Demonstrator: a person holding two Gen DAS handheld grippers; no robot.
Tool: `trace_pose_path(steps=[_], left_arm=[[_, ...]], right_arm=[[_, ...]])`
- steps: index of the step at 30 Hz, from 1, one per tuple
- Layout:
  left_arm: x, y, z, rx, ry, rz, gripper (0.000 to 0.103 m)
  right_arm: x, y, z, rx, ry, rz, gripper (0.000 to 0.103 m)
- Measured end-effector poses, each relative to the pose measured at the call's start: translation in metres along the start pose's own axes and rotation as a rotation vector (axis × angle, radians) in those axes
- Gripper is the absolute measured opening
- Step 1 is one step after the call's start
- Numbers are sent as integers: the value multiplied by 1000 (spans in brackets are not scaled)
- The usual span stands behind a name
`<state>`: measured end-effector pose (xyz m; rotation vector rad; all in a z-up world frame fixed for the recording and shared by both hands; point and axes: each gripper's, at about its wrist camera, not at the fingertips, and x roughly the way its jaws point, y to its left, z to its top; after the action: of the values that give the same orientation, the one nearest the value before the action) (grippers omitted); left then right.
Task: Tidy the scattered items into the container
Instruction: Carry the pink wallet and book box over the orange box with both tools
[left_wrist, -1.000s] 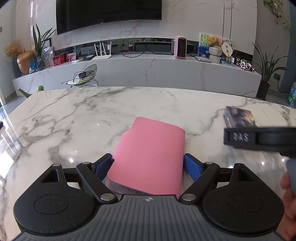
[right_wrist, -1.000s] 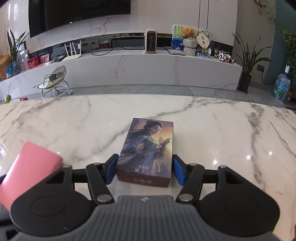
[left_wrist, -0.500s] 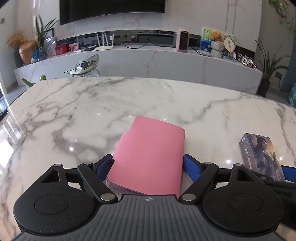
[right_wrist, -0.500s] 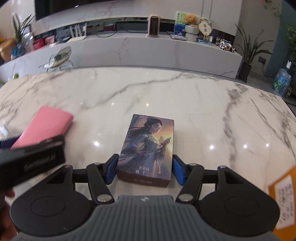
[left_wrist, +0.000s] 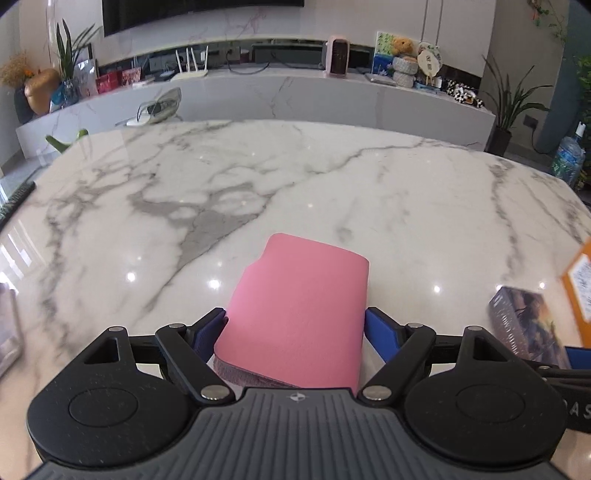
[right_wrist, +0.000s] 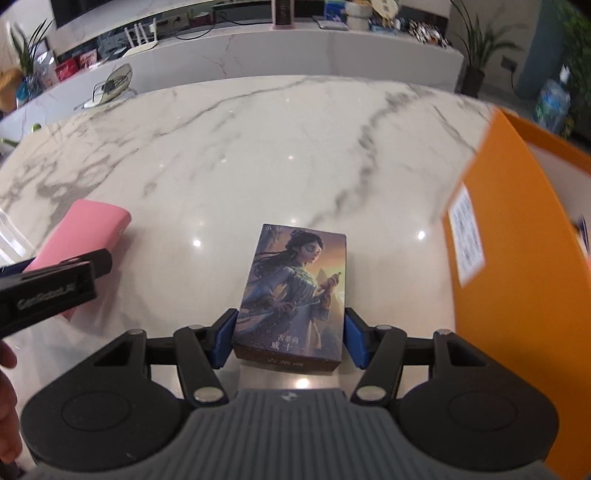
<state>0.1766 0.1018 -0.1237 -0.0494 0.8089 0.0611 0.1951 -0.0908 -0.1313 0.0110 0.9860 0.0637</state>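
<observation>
Gripping a pink case (left_wrist: 299, 310), left tongs (left_wrist: 295, 328) tilt downward; right tongs (right_wrist: 290, 339) clamp a picture box (right_wrist: 291, 291).

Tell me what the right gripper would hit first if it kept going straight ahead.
Probably nothing soon: the right gripper holds the illustrated card box, and only bare marble tabletop lies ahead. The orange container sits off to its right, though depth is unclear.

Orange container (right_wrist: 517, 266) blocks right; marble tabletop (right_wrist: 258, 155) open.

Marble table (left_wrist: 332, 177) before a long white marble console (left_wrist: 295, 96) under a wall-mounted television (left_wrist: 184, 14)
</observation>
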Motion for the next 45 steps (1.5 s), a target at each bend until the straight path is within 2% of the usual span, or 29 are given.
trace_pose_path(steps=[6, 16, 25, 33, 39, 45], left_arm=[[-46, -18, -1, 52, -59, -9, 95], [-91, -48, -4, 110, -124, -23, 95], [-132, -89, 21, 149, -241, -92, 95], [-156, -145, 48, 202, -312, -230, 95], [-148, -208, 53, 298, -293, -361, 95], [-130, -274, 45, 401, -243, -478, 95]], right_arm=[[-42, -6, -17, -29, -73, 16, 60], [-88, -31, -32, 47, -145, 96, 60], [-146, -71, -30, 114, -313, 125, 60], [-183, -135, -22, 199, -454, 28, 60], [-195, -192, -26, 258, -510, -107, 60], [-188, -246, -32, 336, -502, -179, 60]])
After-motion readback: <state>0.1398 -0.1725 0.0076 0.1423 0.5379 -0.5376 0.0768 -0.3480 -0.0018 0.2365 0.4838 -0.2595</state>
